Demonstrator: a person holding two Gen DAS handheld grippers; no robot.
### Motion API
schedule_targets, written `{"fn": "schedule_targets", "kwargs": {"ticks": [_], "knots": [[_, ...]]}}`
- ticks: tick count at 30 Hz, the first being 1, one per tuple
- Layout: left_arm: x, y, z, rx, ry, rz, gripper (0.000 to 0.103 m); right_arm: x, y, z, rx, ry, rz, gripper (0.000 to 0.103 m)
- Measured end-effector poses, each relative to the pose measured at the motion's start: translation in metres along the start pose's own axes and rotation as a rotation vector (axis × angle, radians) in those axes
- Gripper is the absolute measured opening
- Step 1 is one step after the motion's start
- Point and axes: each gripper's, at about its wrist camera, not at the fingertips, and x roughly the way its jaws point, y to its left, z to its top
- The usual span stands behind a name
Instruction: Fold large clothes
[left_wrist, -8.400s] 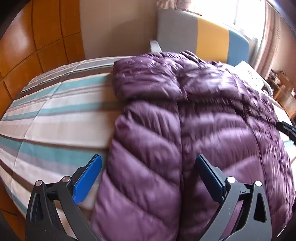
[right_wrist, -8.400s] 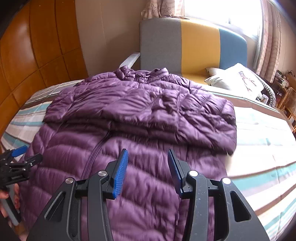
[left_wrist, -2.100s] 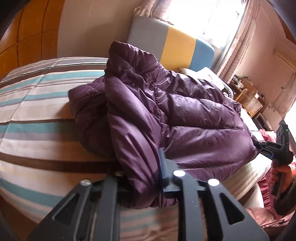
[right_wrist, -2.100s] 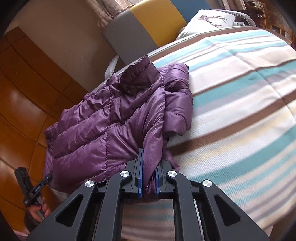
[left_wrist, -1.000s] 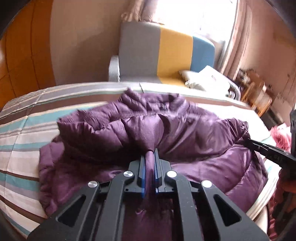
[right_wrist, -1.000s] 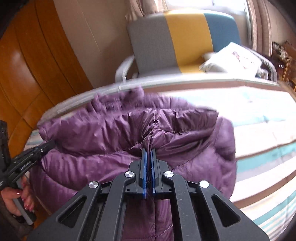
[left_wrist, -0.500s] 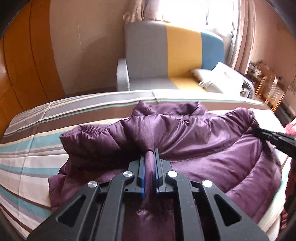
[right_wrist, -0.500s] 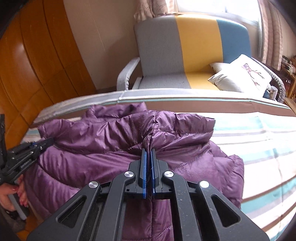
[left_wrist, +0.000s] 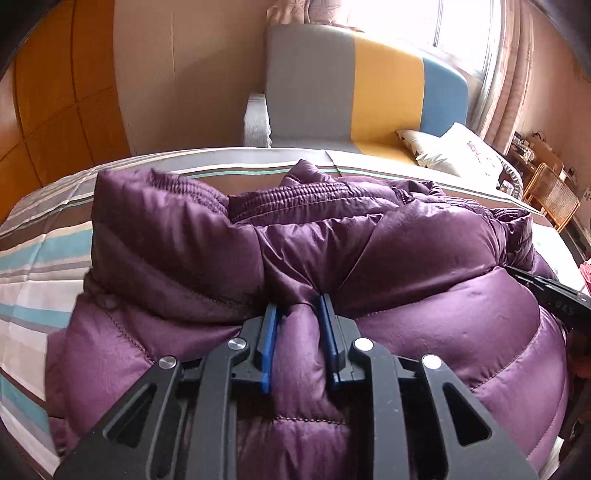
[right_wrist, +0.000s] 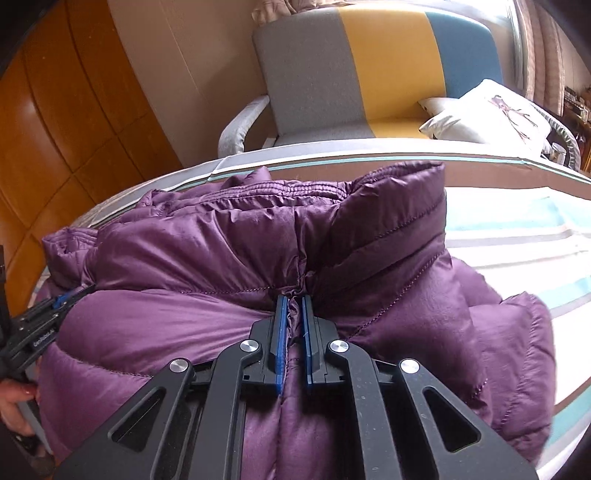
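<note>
I operate two hand-held grippers over one purple down jacket (left_wrist: 406, 266), which lies doubled over on the striped bedspread (left_wrist: 33, 258) with its folded-over edge near the far side of the bed. The left gripper (left_wrist: 297, 306) has its blue pads parted a little, with a ridge of jacket fabric bulging loosely between them; I judge this a slackened pinch, close to release. The right gripper (right_wrist: 294, 299) has its pads closer together, with a thin pleat of fabric between them, though a narrow gap shows on each side of the pleat, so I cannot tell whether it grips. The step in hand appears to be setting down the folded half. To do it well, I lower both grippers evenly, let go only once the upper layer rests flat on the lower one, then draw straight back so the slippery shell does not drag and the trapped air does not spring the fold apart. Count: one jacket, two grippers, one tri-colour armchair (right_wrist: 369, 66), two cushions (right_wrist: 491, 110) on it, one wicker chair (left_wrist: 550, 195)
</note>
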Motion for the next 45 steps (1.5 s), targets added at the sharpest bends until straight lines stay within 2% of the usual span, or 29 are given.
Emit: {"fn": "schedule_targets", "kwargs": {"ticks": [6, 8, 10, 12, 18, 22, 23, 26, 28, 29, 35, 38, 39, 41, 42, 45], "knots": [[0.002, 0.001, -0.004, -0.013, -0.017, 0.001, 0.028, 0.002, 0.004, -0.008, -0.013, -0.020, -0.020, 0.006], [-0.003, 0.001, -0.004, -0.016, -0.021, 0.019, 0.040, 0.002, 0.004, -0.008, -0.012, -0.019, -0.021, 0.006], [-0.011, 0.001, -0.002, -0.030, -0.022, 0.027, 0.056, 0.000, 0.008, -0.009, -0.026, -0.023, -0.040, 0.006], [-0.020, -0.001, 0.001, -0.060, -0.036, 0.007, 0.069, 0.002, 0.012, -0.008, -0.033, -0.025, -0.050, 0.006], [-0.048, -0.026, 0.021, -0.083, -0.101, -0.011, 0.090, 0.002, 0.012, -0.008, -0.026, -0.029, -0.045, 0.006], [-0.049, -0.046, 0.041, -0.035, -0.145, 0.059, 0.095, 0.002, 0.013, -0.009, -0.030, -0.032, -0.052, 0.006], [-0.041, -0.050, 0.047, -0.021, -0.142, 0.095, 0.095, 0.002, 0.013, -0.009, -0.030, -0.033, -0.052, 0.006], [-0.010, -0.050, 0.049, -0.015, -0.084, 0.137, 0.095, 0.002, 0.012, -0.010, -0.029, -0.035, -0.051, 0.006], [0.018, -0.046, 0.042, -0.028, 0.009, 0.133, 0.096, 0.001, 0.013, -0.010, -0.030, -0.038, -0.052, 0.007], [0.025, -0.044, 0.039, -0.040, 0.026, 0.125, 0.096, 0.001, 0.013, -0.011, -0.031, -0.043, -0.052, 0.008], [0.030, -0.044, 0.033, -0.049, 0.005, 0.128, 0.096, 0.002, 0.014, -0.012, -0.035, -0.042, -0.059, 0.008], [0.029, -0.041, 0.030, -0.060, 0.002, 0.116, 0.097, -0.003, 0.019, -0.007, -0.042, -0.027, -0.077, 0.012], [0.028, -0.040, 0.030, -0.063, 0.001, 0.114, 0.098, -0.008, 0.021, -0.003, -0.034, -0.025, -0.084, 0.018], [0.027, -0.038, 0.029, -0.069, -0.002, 0.109, 0.098, -0.020, 0.026, 0.006, 0.004, -0.063, -0.054, 0.044], [0.027, -0.038, 0.029, -0.070, -0.003, 0.110, 0.099, -0.027, 0.031, 0.013, 0.021, -0.099, -0.046, 0.061], [0.026, -0.037, 0.028, -0.072, -0.004, 0.112, 0.099, -0.027, 0.053, 0.032, -0.037, -0.159, -0.081, 0.062]]}}
